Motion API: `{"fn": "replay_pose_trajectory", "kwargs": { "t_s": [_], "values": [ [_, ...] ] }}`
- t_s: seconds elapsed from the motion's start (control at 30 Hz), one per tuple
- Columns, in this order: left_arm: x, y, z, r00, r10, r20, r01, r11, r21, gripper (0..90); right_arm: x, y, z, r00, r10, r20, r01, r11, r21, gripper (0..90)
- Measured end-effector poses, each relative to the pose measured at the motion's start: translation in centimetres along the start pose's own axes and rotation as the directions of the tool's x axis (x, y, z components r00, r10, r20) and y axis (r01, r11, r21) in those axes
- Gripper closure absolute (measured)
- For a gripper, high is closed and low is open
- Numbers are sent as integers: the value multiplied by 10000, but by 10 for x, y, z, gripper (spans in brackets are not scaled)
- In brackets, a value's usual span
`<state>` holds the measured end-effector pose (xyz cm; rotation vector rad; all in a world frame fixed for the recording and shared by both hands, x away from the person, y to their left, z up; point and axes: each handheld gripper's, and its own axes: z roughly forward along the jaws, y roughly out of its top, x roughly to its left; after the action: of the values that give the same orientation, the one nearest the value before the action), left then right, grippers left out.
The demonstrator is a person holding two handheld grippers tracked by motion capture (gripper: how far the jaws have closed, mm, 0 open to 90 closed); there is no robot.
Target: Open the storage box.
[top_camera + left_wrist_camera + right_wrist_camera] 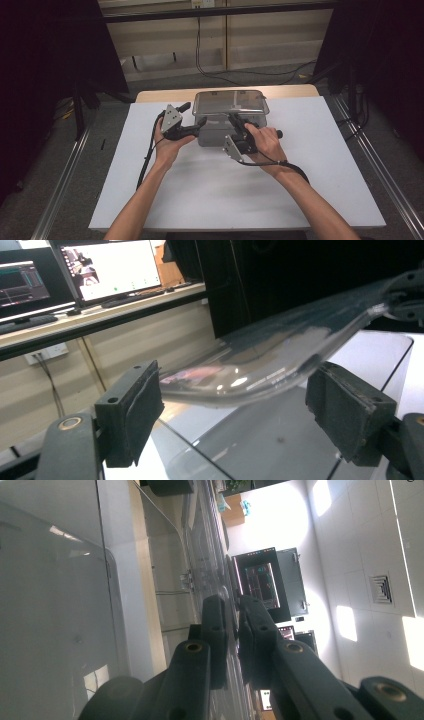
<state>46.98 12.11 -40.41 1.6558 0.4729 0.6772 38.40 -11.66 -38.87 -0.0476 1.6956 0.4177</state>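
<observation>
A clear plastic box (212, 136) stands at the middle of the white table (310, 170), and its clear lid (230, 102) is raised above it. My left gripper (198, 125) is at the box's left side. It is open (240, 410), and the bent lid (280, 355) passes just beyond its pads (134, 407) without touching them. My right gripper (235, 120) reaches in from the front and is shut on the lid's thin edge (234, 617). The lid's surface (50, 605) stretches off to one side of those jaws. My right gripper (407, 295) also holds the lid's far corner in the left gripper view.
Black curtains (45, 45) hang to the left and right behind the table. Cables (210, 70) lie on the floor past the table's far edge. Metal rails (65, 180) run along both sides. Monitors (75, 270) sit on a shelf behind.
</observation>
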Motion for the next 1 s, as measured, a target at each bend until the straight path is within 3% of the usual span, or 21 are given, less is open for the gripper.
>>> {"fn": "replay_pose_trajectory", "kwargs": {
  "t_s": [0.17,0.43,0.7,1.0],
  "values": [
    [4,-1,6,9999,-111,-30,111,9998,-148,223,-1,0,0,10000,5,21,-5,10000,-23,825],
    [8,-2,17,9997,-223,91,222,9997,114,244,-1,-1,0,10000,29,-10,-29,10000,-11,823],
    [12,-4,20,9998,160,-101,-158,9997,197,351,0,0,0,9999,102,-59,-102,9999,-26,821],
    [7,-3,27,9990,445,73,-445,9990,-8,341,0,0,0,9998,174,-108,-175,9998,-16,818]
  ]
}}
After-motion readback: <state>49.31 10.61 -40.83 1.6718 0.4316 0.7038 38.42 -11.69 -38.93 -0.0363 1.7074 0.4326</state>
